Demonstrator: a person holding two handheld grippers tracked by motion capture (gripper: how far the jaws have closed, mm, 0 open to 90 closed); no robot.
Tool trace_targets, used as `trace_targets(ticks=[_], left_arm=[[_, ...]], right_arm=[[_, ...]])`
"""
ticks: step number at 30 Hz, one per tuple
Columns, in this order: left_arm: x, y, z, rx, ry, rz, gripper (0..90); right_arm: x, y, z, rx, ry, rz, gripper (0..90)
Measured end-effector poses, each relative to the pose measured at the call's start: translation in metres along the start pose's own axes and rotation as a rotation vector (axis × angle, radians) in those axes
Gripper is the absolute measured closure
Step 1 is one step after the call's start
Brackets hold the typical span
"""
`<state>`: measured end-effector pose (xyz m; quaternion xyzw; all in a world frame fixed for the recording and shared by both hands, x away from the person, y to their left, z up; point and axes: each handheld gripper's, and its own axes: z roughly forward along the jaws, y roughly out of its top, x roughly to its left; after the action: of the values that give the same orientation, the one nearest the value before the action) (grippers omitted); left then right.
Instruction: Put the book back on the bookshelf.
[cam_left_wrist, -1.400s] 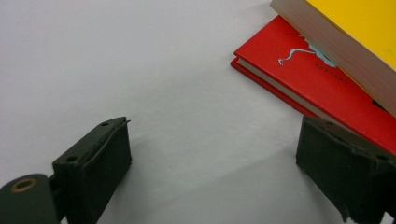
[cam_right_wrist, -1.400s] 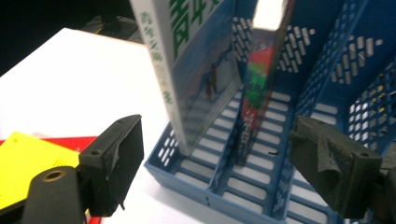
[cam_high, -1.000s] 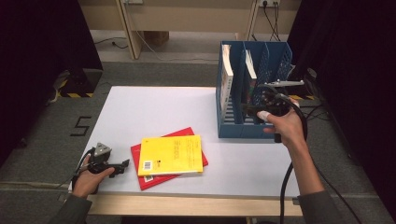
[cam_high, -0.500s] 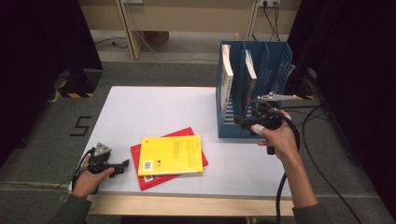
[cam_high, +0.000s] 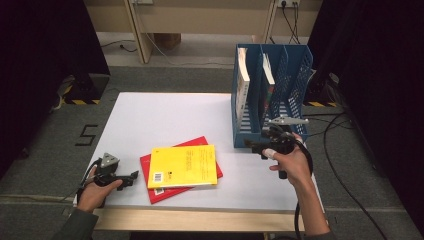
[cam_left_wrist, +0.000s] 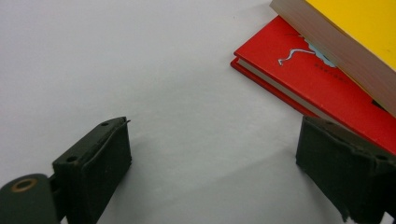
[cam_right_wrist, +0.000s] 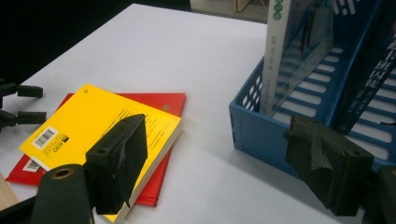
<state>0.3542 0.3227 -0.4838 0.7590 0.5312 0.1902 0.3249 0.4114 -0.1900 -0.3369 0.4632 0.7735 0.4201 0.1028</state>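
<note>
A yellow book (cam_high: 184, 166) lies flat on a red book (cam_high: 201, 144) near the table's front edge. My left gripper (cam_high: 133, 175) rests on the table just left of the stack and is open; in the left gripper view (cam_left_wrist: 219, 172) nothing sits between its jaws, and the red book (cam_left_wrist: 317, 79) and yellow book (cam_left_wrist: 364, 28) lie ahead to the right. My right gripper (cam_high: 254, 144) hovers open at the front left corner of the blue file rack (cam_high: 295, 85). Between its jaws (cam_right_wrist: 219, 163) I see bare table, the yellow book (cam_right_wrist: 93, 121) and the rack's front wall (cam_right_wrist: 261, 126).
The rack holds a white book (cam_high: 243, 80) in its left slot and a dark one (cam_high: 269, 85) in the middle slot. The white table (cam_high: 165, 117) is bare behind the stack. Cables (cam_high: 345, 145) trail on the floor at the right.
My right gripper has drawn back from the rack toward the table's front edge and slightly left. The left gripper and both books have stayed still.
</note>
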Motion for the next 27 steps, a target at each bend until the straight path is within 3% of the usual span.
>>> trace_targets(ticks=[8,9,13,27], left_arm=[[0.0,0.0,0.0,0.0,-0.001,0.0,9.2],[0.0,0.0,0.0,0.0,-0.002,-0.001,9.2],[0.0,0.0,0.0,0.001,-0.002,0.0,9.2],[0.0,0.0,0.0,0.002,-0.003,0.0,9.1]], right_arm=[[0.007,-0.018,0.012,-0.018,0.049,0.011,23.1],[0.007,-0.023,0.019,0.015,0.056,0.01,23.1],[0.008,-0.033,0.029,0.041,0.059,0.026,23.0],[0.008,-0.051,0.049,0.09,0.07,0.026,23.5]])
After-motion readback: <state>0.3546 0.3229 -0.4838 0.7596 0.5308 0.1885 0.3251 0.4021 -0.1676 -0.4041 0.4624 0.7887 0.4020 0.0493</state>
